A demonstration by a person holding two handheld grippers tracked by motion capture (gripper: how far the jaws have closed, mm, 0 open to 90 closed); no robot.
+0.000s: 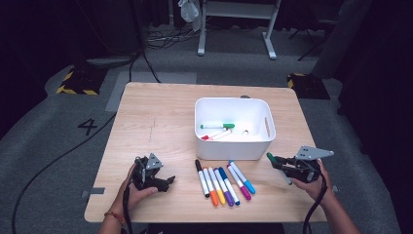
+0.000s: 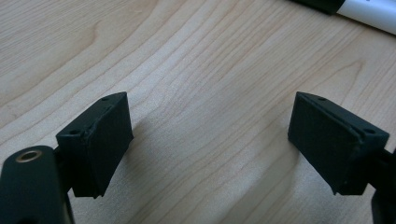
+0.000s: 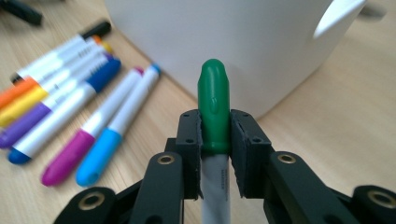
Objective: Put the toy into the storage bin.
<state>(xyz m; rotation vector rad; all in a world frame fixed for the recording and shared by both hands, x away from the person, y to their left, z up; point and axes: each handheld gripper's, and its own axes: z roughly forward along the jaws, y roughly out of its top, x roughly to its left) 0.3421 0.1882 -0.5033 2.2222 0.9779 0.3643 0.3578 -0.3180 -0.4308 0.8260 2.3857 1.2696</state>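
My right gripper (image 1: 278,162) (image 3: 215,135) is shut on a green-capped marker (image 3: 214,112), whose cap (image 1: 269,156) points toward the white bin (image 1: 234,129) (image 3: 224,42); it is held just above the table at the bin's right front corner. Inside the bin lie another green marker (image 1: 217,126) and a red one (image 1: 214,135). A row of several markers (image 1: 221,183) (image 3: 70,116) lies in front of the bin. At the table's front left my left gripper (image 1: 165,181) (image 2: 210,140) rests open on the wood, nothing between its pads.
The wooden table (image 1: 156,122) stands on grey carpet with cables behind it. A black-capped marker (image 2: 355,7) lies just beyond the left gripper. Bare wood spreads left of the bin.
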